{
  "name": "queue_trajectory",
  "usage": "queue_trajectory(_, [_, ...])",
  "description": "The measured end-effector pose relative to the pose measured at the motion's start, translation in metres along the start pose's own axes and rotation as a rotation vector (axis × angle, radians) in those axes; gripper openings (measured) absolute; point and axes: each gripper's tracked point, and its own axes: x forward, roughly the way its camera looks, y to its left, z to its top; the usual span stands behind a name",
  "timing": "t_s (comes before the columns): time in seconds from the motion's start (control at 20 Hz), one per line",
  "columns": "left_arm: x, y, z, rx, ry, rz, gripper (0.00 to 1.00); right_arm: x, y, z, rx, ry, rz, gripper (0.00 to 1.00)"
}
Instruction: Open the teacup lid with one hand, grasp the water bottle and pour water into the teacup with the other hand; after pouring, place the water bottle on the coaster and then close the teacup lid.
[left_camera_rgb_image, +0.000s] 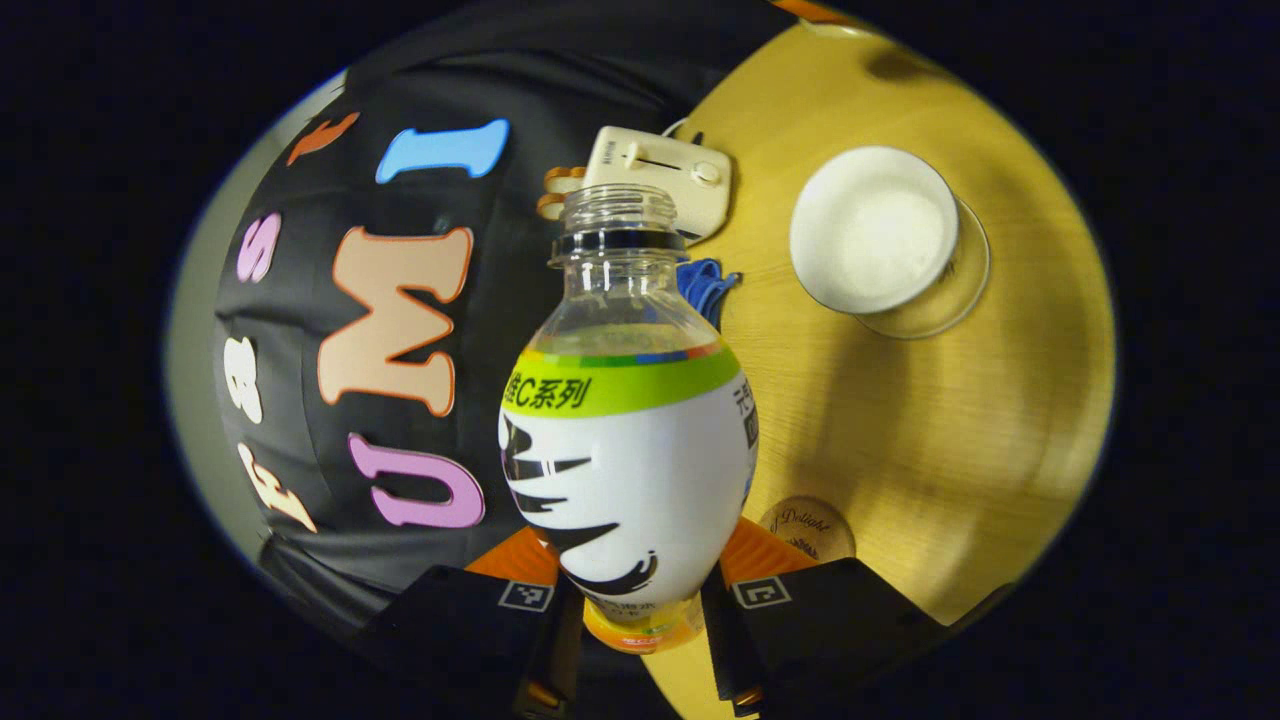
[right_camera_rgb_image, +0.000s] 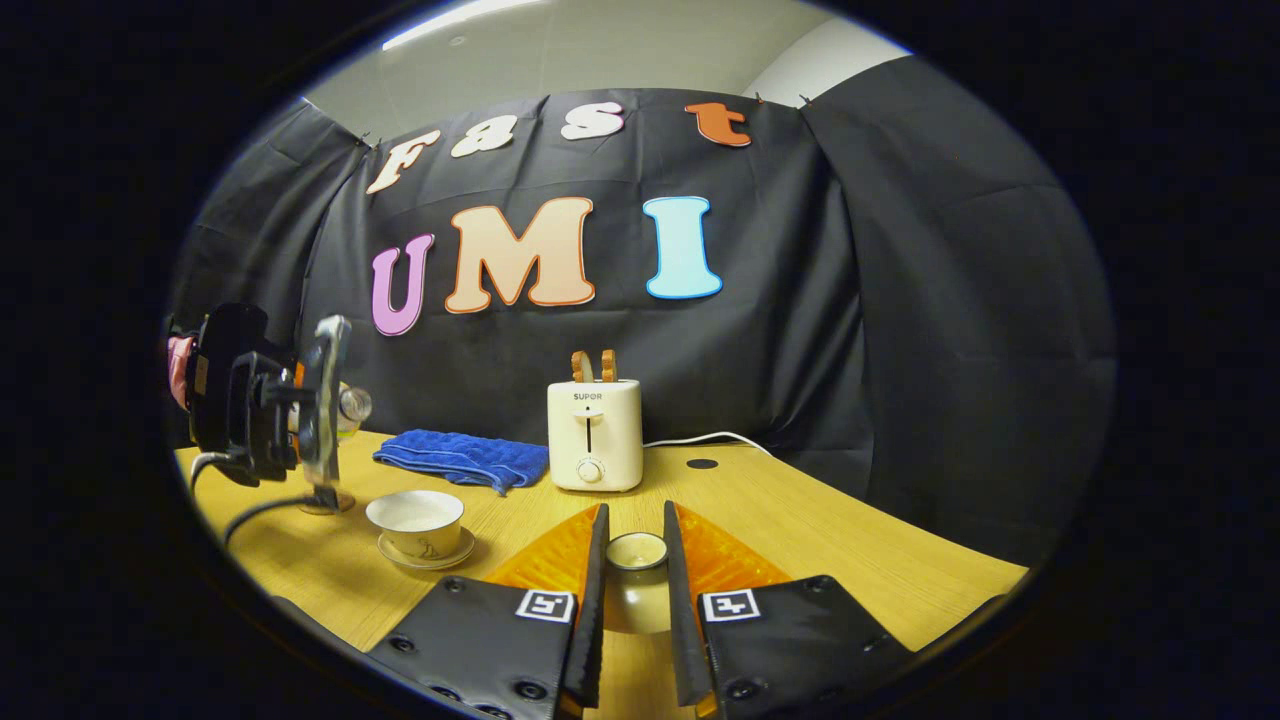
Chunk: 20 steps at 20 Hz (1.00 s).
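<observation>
Centre frame, the left gripper (left_camera_rgb_image: 640, 600) clamps the slippery, part-full water bottle (left_camera_rgb_image: 630, 440) low, while the right gripper (right_camera_rgb_image: 636, 560) pinches the fragile teacup lid (right_camera_rgb_image: 636, 551).

The water bottle (left_camera_rgb_image: 628, 440) hides most of the blue towel (left_camera_rgb_image: 706, 283).

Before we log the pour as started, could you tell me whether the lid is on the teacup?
No: the teacup sits open on its saucer, while the right gripper holds the lid.
</observation>
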Motion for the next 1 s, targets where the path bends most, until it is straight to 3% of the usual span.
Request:
queue_trajectory(0.1, [-0.012,0.011,0.002,-0.124,-0.027,0.035,0.51,0.000,0.000,0.000,0.000,-0.001,0.000,0.32])
queue_trajectory(0.5, [-0.028,0.033,0.004,-0.839,-0.189,0.052,0.49,0.000,-0.002,0.000,-0.001,0.001,-0.010,0.32])
queue_trajectory(0.85, [-0.001,0.019,-0.004,-1.273,-0.243,0.004,0.49,0.000,-0.004,0.001,-0.002,0.000,-0.019,0.32])
queue_trajectory(1.0, [0.008,0.012,-0.008,-1.348,-0.219,0.001,0.49,0.000,-0.005,0.000,-0.002,0.000,-0.022,0.32])
